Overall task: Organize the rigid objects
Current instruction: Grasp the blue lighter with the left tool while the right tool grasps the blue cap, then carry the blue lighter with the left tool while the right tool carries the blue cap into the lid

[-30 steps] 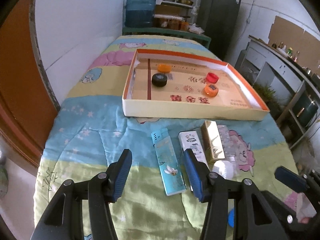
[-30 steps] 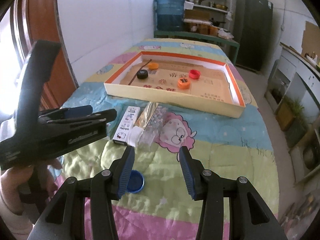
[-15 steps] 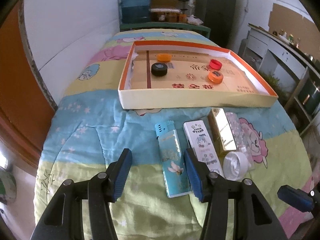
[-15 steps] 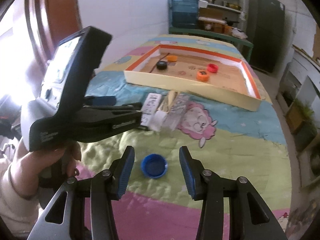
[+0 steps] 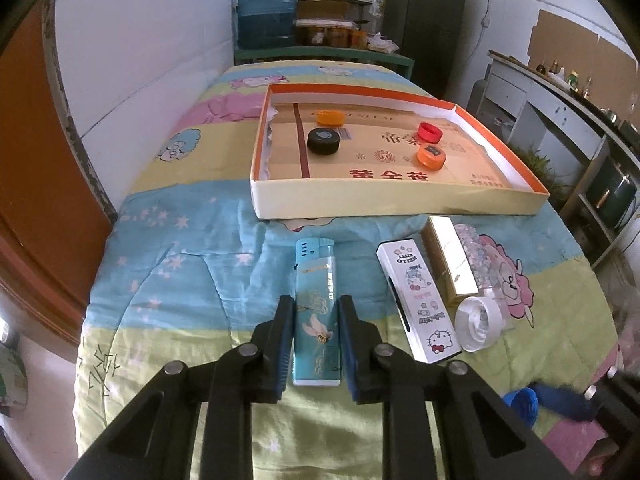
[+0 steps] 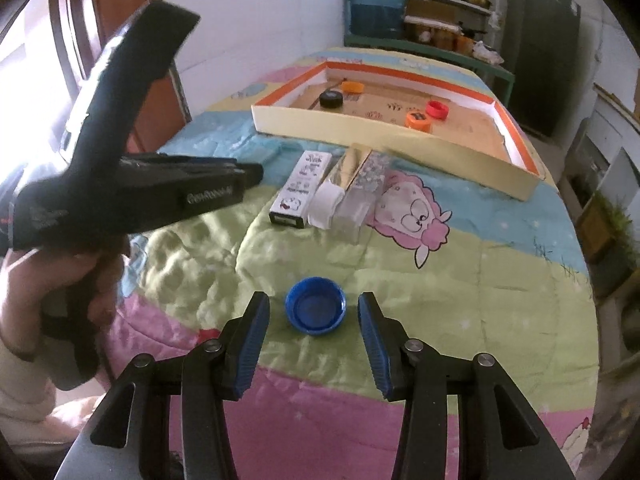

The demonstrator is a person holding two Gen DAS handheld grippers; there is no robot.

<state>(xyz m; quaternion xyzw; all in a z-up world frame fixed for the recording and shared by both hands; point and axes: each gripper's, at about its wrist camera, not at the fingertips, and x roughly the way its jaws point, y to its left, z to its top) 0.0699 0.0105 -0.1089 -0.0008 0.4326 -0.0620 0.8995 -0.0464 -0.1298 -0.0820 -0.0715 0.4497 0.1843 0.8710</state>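
The left tongs [image 5: 316,344] are closed on the teal lighter [image 5: 316,312] – both pads press its long sides as it lies flat on the quilt [image 5: 180,256], in front of the shallow box [image 5: 360,200]. To its right lie a white case [image 5: 418,300], a gold box [image 5: 450,264] and a white lid [image 5: 478,328]. The right tongs [image 6: 314,338] are closing around the blue cap [image 6: 315,310] – it sits between the pads, not yet touched.
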